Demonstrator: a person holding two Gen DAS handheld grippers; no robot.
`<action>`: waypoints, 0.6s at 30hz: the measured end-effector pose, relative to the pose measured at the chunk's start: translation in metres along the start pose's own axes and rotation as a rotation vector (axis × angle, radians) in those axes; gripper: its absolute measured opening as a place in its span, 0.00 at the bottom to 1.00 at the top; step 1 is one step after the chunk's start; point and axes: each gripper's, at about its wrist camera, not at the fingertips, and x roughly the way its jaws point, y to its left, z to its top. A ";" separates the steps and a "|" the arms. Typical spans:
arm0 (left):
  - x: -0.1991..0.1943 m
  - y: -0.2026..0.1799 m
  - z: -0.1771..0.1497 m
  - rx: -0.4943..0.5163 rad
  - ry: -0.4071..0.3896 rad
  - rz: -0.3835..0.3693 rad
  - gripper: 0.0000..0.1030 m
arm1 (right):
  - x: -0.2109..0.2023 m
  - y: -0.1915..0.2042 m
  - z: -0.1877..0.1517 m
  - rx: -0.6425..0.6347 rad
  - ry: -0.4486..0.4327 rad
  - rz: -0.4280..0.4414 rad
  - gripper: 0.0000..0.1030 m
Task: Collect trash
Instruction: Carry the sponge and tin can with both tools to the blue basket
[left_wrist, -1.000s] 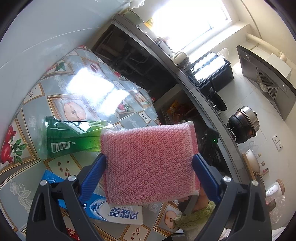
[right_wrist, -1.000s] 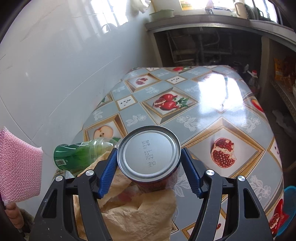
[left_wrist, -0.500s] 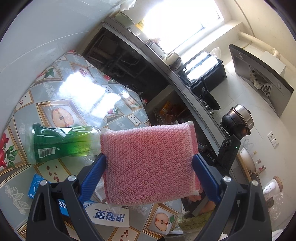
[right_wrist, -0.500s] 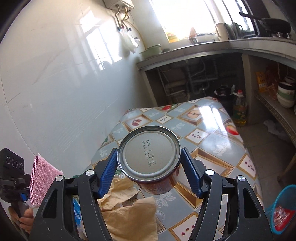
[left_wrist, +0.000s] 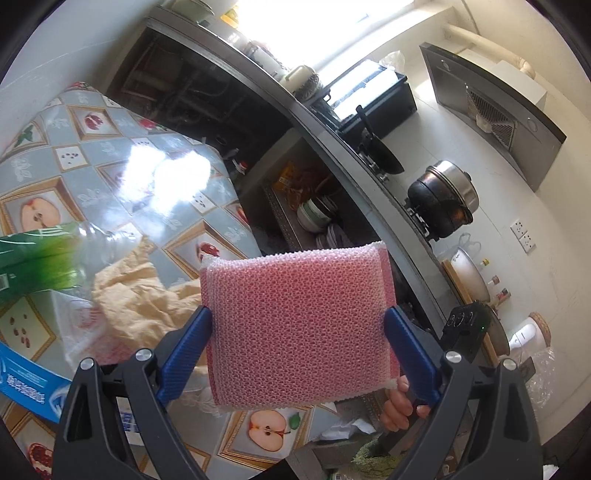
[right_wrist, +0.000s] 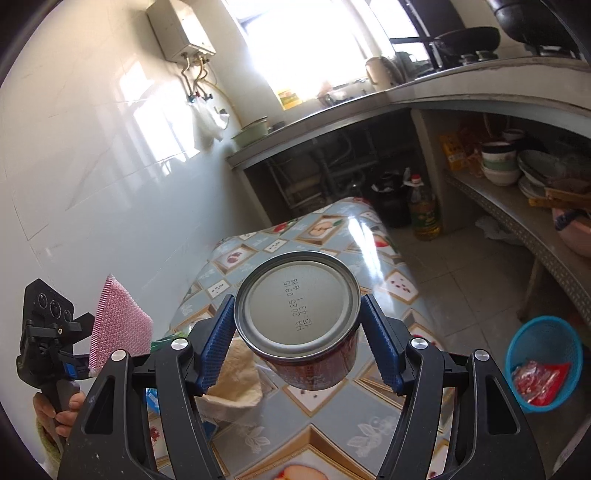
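Above the fruit-patterned desk (right_wrist: 332, 236), right tool (right_wrist: 297, 325) clamps a round metal tin (right_wrist: 297, 310), left tool (left_wrist: 297, 336) a pink mesh sponge (left_wrist: 299, 325) — carrying step; next, the blue basket (right_wrist: 543, 332).

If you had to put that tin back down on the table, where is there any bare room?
The far half of the table, from the tin towards the dark counter, lies bare. So does the strip along its floor-side edge. The near wall-side corner is crowded: crumpled brown paper, a green bottle and a blue box.
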 end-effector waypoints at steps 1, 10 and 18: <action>0.010 -0.006 -0.001 0.005 0.020 -0.014 0.89 | -0.010 -0.009 -0.002 0.014 -0.010 -0.021 0.62; 0.123 -0.078 -0.010 0.071 0.237 -0.126 0.89 | -0.083 -0.098 -0.016 0.155 -0.101 -0.214 0.62; 0.255 -0.140 -0.032 0.125 0.449 -0.155 0.89 | -0.112 -0.194 -0.039 0.322 -0.114 -0.374 0.62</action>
